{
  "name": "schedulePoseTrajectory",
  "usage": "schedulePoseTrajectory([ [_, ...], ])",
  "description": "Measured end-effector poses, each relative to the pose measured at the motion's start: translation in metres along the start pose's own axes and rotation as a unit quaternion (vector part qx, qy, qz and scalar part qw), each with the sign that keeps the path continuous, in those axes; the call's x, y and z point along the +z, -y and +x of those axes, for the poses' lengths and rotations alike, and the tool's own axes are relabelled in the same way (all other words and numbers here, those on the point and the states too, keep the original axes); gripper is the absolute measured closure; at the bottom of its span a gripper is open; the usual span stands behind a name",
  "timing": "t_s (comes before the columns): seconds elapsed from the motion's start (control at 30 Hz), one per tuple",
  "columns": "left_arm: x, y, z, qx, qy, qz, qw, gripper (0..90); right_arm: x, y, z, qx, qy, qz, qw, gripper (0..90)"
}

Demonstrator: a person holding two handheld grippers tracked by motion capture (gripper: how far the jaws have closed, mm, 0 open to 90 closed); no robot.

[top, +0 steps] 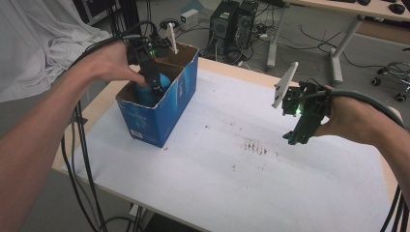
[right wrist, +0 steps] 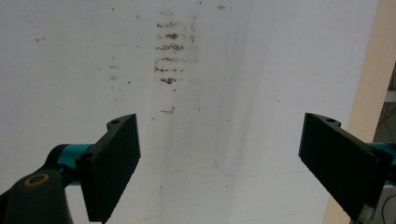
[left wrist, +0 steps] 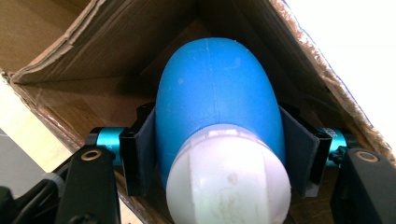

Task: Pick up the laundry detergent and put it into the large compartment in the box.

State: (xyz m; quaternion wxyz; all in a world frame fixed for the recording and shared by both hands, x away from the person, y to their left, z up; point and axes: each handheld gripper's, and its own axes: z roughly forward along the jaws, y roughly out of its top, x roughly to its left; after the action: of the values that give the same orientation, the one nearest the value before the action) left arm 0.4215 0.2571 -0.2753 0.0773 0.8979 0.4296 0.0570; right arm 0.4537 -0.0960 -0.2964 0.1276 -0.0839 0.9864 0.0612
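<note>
Blue bulb (left wrist: pixel 215 98) inside cardboard box (top: pixel 162 104), between left gripper (top: pixel 155 87) jaws, pads against its sides, long axis running away from them, white cap nearest; right gripper (right wrist: pixel 219 168) well apart over surface (top: pixel 232 159), jaws wide, empty

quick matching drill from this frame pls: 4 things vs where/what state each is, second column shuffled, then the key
Things:
1. left gripper
2. right gripper
3. blue and white object
4. blue cardboard box

Places or states:
A. stands at the left part of the table, top open
B. jaws wide apart over the white table cover, nothing between them
C. lies inside the box, between two black jaws
D. reaches down into the box, jaws against the sides of a rounded thing

Pairs: 1-D, 2-B, 3-C, 4-A
</note>
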Motion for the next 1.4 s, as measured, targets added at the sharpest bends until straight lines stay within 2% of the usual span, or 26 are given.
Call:
schedulePoseTrajectory([
  [0.5, -0.003, 0.000, 0.002, -0.004, 0.004, 0.000, 1.0000, 30.8, 0.000, 0.001, 0.000, 0.001, -0.001, 0.001, 1.0000, 11.8],
  [0.8, -0.013, -0.004, 0.002, -0.001, 0.001, -0.005, 1.0000, 29.9, -0.001, 0.002, 0.000, 0.003, -0.002, 0.002, 1.0000, 11.8],
  [1.07, -0.029, -0.010, -0.002, 0.003, -0.010, -0.015, 0.9998, 27.2, -0.001, 0.003, -0.001, 0.003, -0.002, 0.000, 1.0000, 11.8],
  [1.23, -0.040, -0.016, -0.009, 0.014, -0.015, -0.027, 0.9994, 26.6, -0.001, 0.003, -0.001, 0.003, -0.002, 0.000, 1.0000, 11.8],
  [1.3, -0.048, -0.023, -0.016, 0.027, -0.013, -0.036, 0.9989, 26.6, -0.001, 0.003, 0.000, 0.005, -0.002, 0.001, 1.0000, 11.8],
  [1.33, -0.048, -0.023, -0.016, 0.027, -0.013, -0.036, 0.9989, 26.6, -0.001, 0.003, 0.000, 0.005, -0.002, 0.001, 1.0000, 11.8],
  [1.4, -0.057, -0.031, -0.025, 0.045, -0.011, -0.044, 0.9979, 26.6, -0.002, 0.004, -0.001, 0.007, -0.003, -0.002, 1.0000, 11.8],
])
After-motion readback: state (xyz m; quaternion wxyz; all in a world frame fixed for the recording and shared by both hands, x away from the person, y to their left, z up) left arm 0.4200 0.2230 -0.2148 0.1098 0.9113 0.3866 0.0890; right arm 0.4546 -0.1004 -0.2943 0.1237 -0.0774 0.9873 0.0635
